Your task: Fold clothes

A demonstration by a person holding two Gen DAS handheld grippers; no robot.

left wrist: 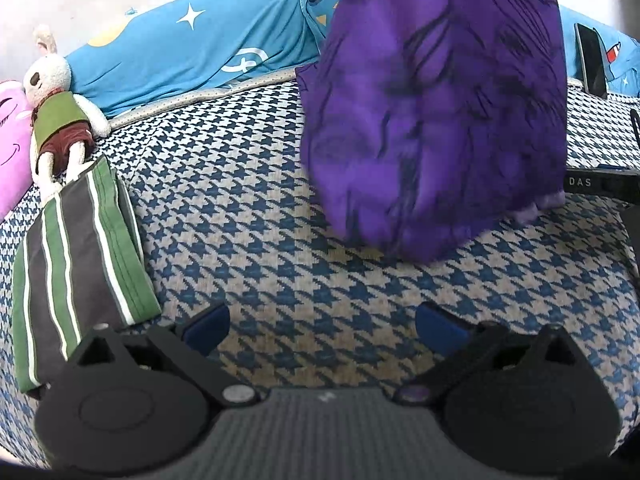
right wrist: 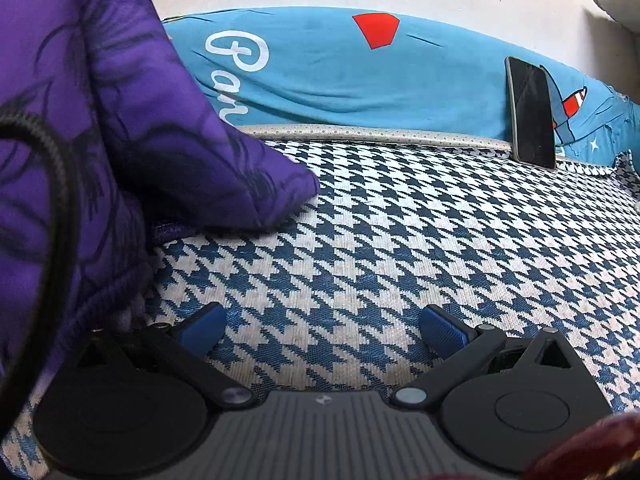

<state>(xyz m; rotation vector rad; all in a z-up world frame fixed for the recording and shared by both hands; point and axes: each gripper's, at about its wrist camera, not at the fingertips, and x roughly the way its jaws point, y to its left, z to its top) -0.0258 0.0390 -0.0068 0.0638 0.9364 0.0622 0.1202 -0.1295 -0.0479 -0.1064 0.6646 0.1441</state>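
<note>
- Left wrist view shows the purple padded garment (left wrist: pixel 432 120) hanging with its long axis upright, lower hem brushing the houndstooth bed cover (left wrist: pixel 280 240) toward its far edge.
- It may slump into a crumpled heap, being bulky and slippery-looking.
- Left gripper (left wrist: pixel 322 326) and right gripper (right wrist: pixel 322 330) gape, holding nothing.

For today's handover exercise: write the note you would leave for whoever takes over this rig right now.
Left gripper: open, empty, above the houndstooth bed cover.
Right gripper: open, empty, above the same cover.
Purple jacket: unfolded, bunched, its lower edge on the cover, between and ahead of the two grippers.
Striped green garment: already folded, lying at far left.
Left to do: grasp the jacket, spread it flat and fold it.
</note>
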